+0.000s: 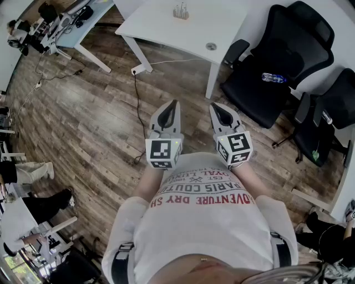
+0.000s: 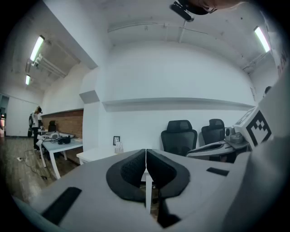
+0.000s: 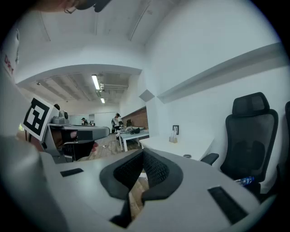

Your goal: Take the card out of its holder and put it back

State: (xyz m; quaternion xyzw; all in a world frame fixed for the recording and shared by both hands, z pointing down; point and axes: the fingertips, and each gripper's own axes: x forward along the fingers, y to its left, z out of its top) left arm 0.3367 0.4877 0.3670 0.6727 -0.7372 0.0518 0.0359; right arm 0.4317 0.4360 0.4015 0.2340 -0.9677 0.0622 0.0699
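The card holder (image 1: 181,11), a small clear stand with a card upright in it, stands on the far side of a white table (image 1: 161,30). It also shows small in the left gripper view (image 2: 118,147) and the right gripper view (image 3: 173,138). I hold both grippers side by side in front of my chest, over the wooden floor and well short of the table. My left gripper (image 1: 175,104) (image 2: 146,152) is shut with nothing in it. My right gripper (image 1: 216,106) (image 3: 142,153) is shut and empty too.
Black office chairs (image 1: 277,61) (image 1: 333,116) stand to the right of the table, one with a water bottle (image 1: 274,78) on its seat. A cable (image 1: 136,100) runs across the floor from the table leg. People and desks (image 1: 33,28) are at the far left.
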